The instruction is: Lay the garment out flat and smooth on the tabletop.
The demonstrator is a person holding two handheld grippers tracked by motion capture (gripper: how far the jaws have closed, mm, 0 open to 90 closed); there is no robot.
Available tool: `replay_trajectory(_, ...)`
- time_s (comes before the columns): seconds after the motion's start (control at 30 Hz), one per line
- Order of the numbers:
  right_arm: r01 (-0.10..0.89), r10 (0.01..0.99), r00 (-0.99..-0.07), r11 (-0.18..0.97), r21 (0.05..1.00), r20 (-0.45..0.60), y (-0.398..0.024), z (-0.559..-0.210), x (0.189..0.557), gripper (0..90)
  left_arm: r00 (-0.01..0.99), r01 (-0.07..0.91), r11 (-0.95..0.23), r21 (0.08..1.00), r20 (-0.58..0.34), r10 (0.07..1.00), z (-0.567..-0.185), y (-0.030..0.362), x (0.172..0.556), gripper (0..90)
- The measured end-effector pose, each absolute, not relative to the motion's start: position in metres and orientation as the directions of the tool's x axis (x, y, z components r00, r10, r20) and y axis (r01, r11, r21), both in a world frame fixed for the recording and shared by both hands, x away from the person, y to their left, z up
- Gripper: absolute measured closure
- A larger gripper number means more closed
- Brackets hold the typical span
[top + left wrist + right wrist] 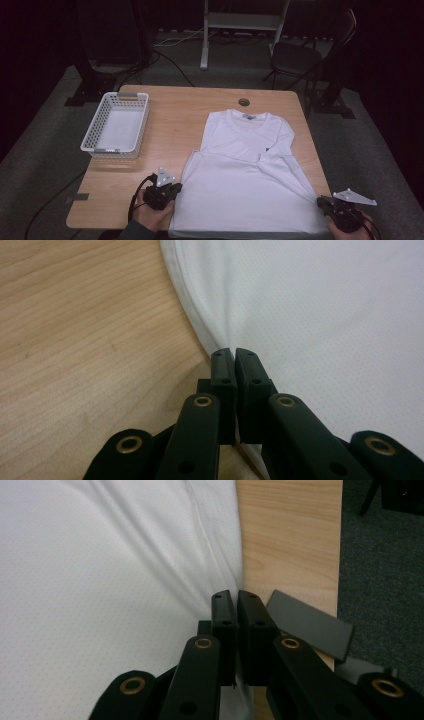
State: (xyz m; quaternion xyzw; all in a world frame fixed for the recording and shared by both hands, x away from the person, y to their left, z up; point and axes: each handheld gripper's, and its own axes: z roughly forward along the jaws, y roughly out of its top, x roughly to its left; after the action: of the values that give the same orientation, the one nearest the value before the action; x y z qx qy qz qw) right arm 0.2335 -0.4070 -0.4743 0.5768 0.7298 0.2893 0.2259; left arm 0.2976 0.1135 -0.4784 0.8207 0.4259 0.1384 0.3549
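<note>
A white T-shirt lies spread on the wooden table, collar toward the far edge, sleeves folded in over the chest. My left gripper is shut on the shirt's left side edge near the hem; in the left gripper view the fabric puckers into the closed jaws of the left gripper. My right gripper is shut on the shirt's right side edge by the table's right rim. In the right gripper view the cloth creases toward the right gripper.
A white plastic basket, with nothing in it, stands at the table's left. A round cable hole lies beyond the collar. Grey tape patch sits on the table's right edge. A chair and stand legs are behind the table.
</note>
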Motion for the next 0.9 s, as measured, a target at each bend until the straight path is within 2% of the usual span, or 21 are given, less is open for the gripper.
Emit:
replay_trajectory(0.63,0.720,0.977,-0.212,0.150,0.677,0.009,-0.415,-0.475,0.211,86.0,0.624,0.598,-0.403,0.693,-0.088,0.776,-0.478,0.121,0.267,87.8)
replay_trajectory(0.77,0.716,0.976,-0.220,0.158,0.680,0.005,-0.413,-0.473,0.211,84.3,0.634,0.592,-0.415,0.692,-0.082,0.769,-0.477,0.121,0.264,84.3)
replay_trajectory(0.9,0.693,0.970,-0.240,0.150,0.706,0.030,-0.411,-0.467,0.215,77.0,0.602,0.596,-0.380,0.708,-0.081,0.794,-0.475,0.122,0.271,74.5)
